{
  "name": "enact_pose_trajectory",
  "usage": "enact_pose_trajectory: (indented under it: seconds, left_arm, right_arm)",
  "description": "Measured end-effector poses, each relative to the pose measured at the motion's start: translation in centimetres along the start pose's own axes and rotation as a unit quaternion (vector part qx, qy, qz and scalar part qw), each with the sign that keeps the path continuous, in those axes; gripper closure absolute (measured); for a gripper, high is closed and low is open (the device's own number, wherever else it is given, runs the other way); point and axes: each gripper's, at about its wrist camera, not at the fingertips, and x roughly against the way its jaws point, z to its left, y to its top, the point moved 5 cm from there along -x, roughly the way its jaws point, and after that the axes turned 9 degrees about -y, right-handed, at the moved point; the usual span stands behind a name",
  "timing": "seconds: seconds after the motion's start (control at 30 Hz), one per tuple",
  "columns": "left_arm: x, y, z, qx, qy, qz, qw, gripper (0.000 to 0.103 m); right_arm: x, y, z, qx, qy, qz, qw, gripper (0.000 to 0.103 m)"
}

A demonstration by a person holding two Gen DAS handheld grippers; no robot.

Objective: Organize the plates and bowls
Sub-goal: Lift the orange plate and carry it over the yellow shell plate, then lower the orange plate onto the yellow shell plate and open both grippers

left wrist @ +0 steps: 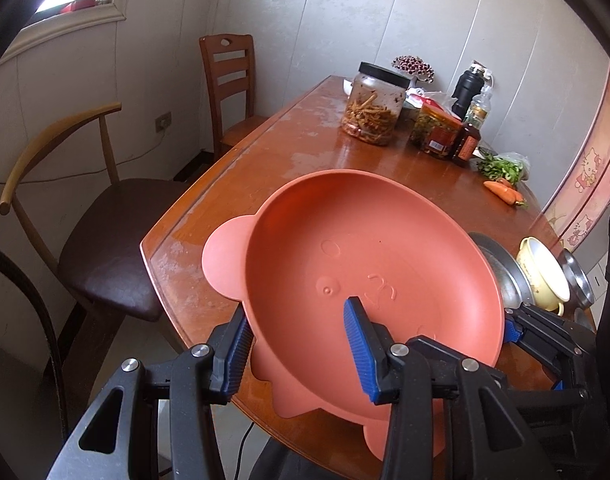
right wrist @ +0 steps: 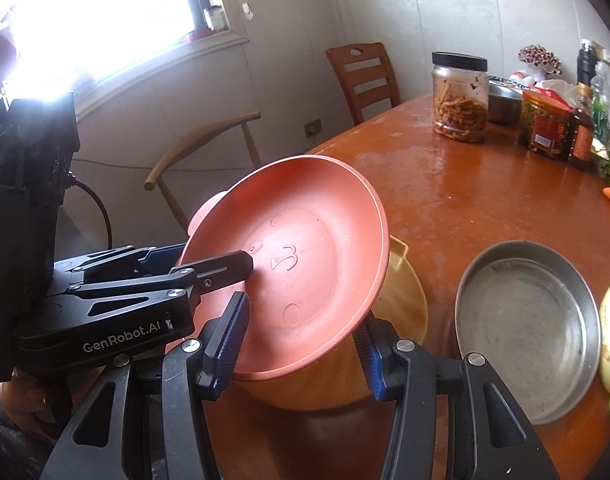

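A terracotta-pink bear-shaped plate (left wrist: 365,264) hangs tilted over the near end of the wooden table (left wrist: 305,140). My left gripper (left wrist: 295,308) is shut on its near rim, one finger outside and one inside. In the right wrist view the left gripper (right wrist: 233,264) reaches in from the left, holding the pink plate (right wrist: 297,264). Just under that plate is a yellow dish (right wrist: 407,300), and my right gripper (right wrist: 301,320) is shut on its near side, most of it hidden. The right gripper (left wrist: 517,332) shows past the plate's right rim.
A steel pan (right wrist: 525,340) and a pale yellow two-handled bowl (left wrist: 545,276) sit on the table's right side, beside another steel bowl (left wrist: 577,276). Jars (left wrist: 373,108), bottles, greens and a carrot (left wrist: 503,192) stand at the far end. Two chairs (left wrist: 105,216) flank the left edge.
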Motion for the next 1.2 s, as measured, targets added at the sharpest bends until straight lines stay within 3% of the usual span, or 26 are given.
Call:
enact_pose_trajectory:
  seconds: [0.77,0.93,1.2]
  left_arm:
    - [-0.9,-0.9,0.1,0.0,0.01,0.008,0.9999,0.058]
    - [-1.0,-1.0,0.2,0.003,0.01,0.011,0.9999,0.058]
    - [-0.9,-1.5,0.0,-0.001,0.011,0.016,0.9998,0.058]
  right_arm:
    - [-1.7,-0.4,-0.7,0.027,-0.044,0.012,0.999,0.049]
    - [-1.7,-0.3,-1.0,0.03,-0.062,0.008,0.998,0.041]
    - [-1.7,-0.1,-1.7,0.017,-0.07,0.008,0.997,0.038]
